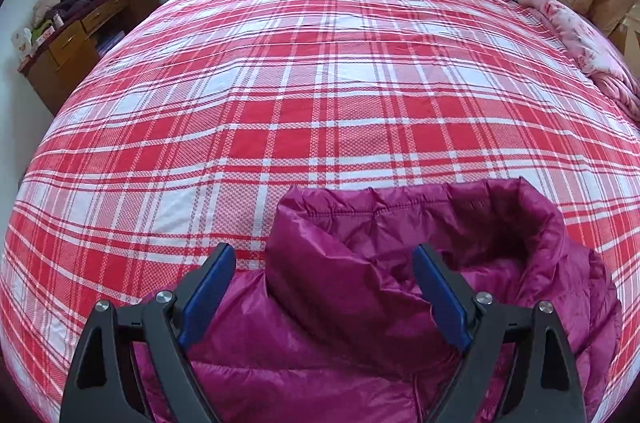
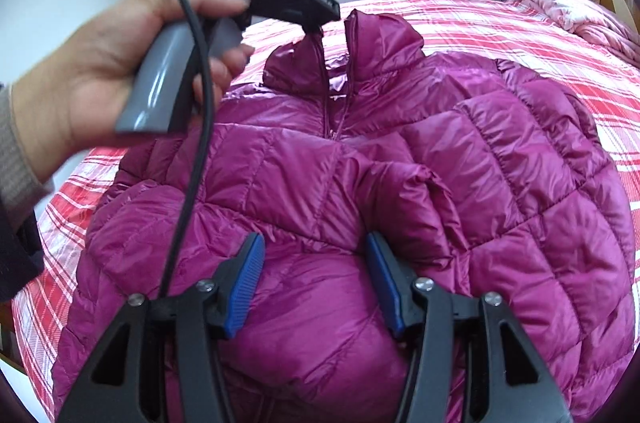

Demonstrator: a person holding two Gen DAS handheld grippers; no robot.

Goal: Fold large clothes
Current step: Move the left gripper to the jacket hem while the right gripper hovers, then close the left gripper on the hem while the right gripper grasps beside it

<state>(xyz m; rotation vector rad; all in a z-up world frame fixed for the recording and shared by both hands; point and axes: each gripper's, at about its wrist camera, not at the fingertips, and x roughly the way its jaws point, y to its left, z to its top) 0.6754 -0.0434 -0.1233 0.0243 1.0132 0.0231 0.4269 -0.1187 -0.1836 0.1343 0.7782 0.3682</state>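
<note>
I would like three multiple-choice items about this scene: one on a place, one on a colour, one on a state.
1. Where does the jacket lie?
A. on the plaid bedspread
B. on a wooden floor
C. inside a drawer

2. Which colour is the jacket?
A. navy
B. magenta
C. grey

3. How is the jacket's zipper near the collar?
A. closed fully
B. hidden under a pillow
C. open

Answers:
1. A, plaid cloth shows all around it.
2. B, the quilted shell is shiny magenta.
3. C, the two collar halves stand apart.
</note>
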